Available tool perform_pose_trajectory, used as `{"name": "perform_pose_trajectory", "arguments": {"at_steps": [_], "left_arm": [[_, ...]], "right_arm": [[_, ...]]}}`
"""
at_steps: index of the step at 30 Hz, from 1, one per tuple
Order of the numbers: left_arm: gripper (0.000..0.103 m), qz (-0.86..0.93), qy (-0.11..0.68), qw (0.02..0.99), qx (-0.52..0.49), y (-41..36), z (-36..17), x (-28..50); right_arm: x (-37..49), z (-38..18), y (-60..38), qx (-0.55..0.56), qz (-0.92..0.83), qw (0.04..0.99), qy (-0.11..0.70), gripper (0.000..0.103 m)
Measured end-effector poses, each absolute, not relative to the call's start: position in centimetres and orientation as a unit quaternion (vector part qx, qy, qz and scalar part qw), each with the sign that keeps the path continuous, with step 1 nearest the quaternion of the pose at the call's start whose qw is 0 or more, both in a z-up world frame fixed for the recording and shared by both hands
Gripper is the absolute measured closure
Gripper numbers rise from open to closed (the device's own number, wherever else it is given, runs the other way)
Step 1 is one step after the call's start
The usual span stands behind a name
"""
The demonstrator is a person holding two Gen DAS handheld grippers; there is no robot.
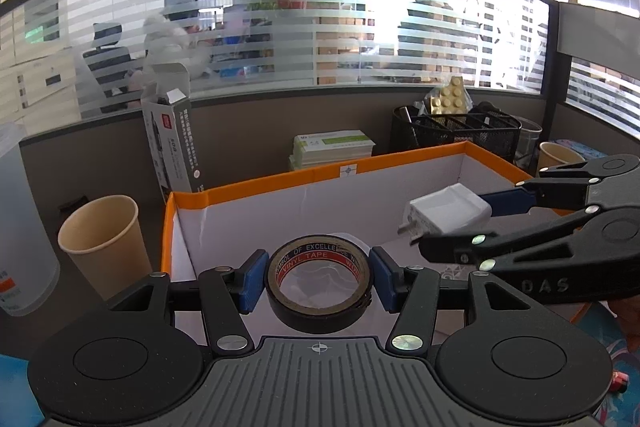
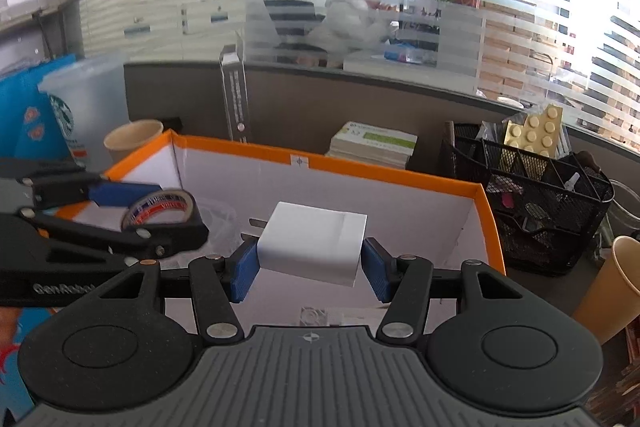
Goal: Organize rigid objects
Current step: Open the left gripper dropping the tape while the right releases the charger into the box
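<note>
My left gripper point(image 1: 319, 283) is shut on a black roll of vinyl tape point(image 1: 320, 301) and holds it over the near left part of the orange-rimmed white box point(image 1: 256, 185). My right gripper point(image 2: 310, 263) is shut on a white charger plug point(image 2: 316, 249), its prongs pointing left, above the box point(image 2: 400, 175). In the left wrist view the right gripper point(image 1: 460, 227) comes in from the right with the charger point(image 1: 452, 213). In the right wrist view the left gripper point(image 2: 152, 215) holds the tape point(image 2: 164, 209) at the left.
A paper cup point(image 1: 106, 239) stands left of the box, another point(image 2: 608, 291) to its right. A black mesh organiser point(image 2: 540, 203) with a yellow brick plate point(image 2: 536, 135) is at the back right. A stack of booklets point(image 1: 332, 149) and a tall grey carton point(image 1: 172, 143) stand behind the box.
</note>
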State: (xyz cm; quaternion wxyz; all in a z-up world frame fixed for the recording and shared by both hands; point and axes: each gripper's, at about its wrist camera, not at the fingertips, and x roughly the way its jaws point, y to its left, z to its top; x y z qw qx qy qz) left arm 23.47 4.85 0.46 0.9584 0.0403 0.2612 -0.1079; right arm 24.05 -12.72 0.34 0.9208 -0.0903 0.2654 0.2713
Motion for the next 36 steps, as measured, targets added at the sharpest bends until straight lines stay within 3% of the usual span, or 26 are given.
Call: {"name": "perform_pose_trajectory", "arguments": {"at_steps": [18,22,28,32,36], "left_arm": [[0.047,-0.097,0.256,0.959,0.069,4.5,0.6,23.1],[0.046,-0.096,0.255,0.96,0.07,4.5,0.5,23.1],[0.036,-0.103,0.252,0.96,0.071,4.4,0.8,22.7],[0.014,-0.108,0.221,0.966,0.073,4.2,2.1,21.4],[0.002,-0.114,0.184,0.974,0.064,4.2,4.2,19.5]], "right_arm": [[23.8,-0.2,-12.1,-0.164,0.256,0.91,0.282,0.051],[23.7,-0.1,-12.0,-0.164,0.254,0.911,0.281,0.041],[23.2,0.8,-12.3,-0.156,0.24,0.923,0.256,0.038],[22.0,2.6,-13.1,-0.137,0.226,0.94,0.214,0.038],[19.5,4.5,-14.5,-0.111,0.208,0.958,0.162,0.03]]}}
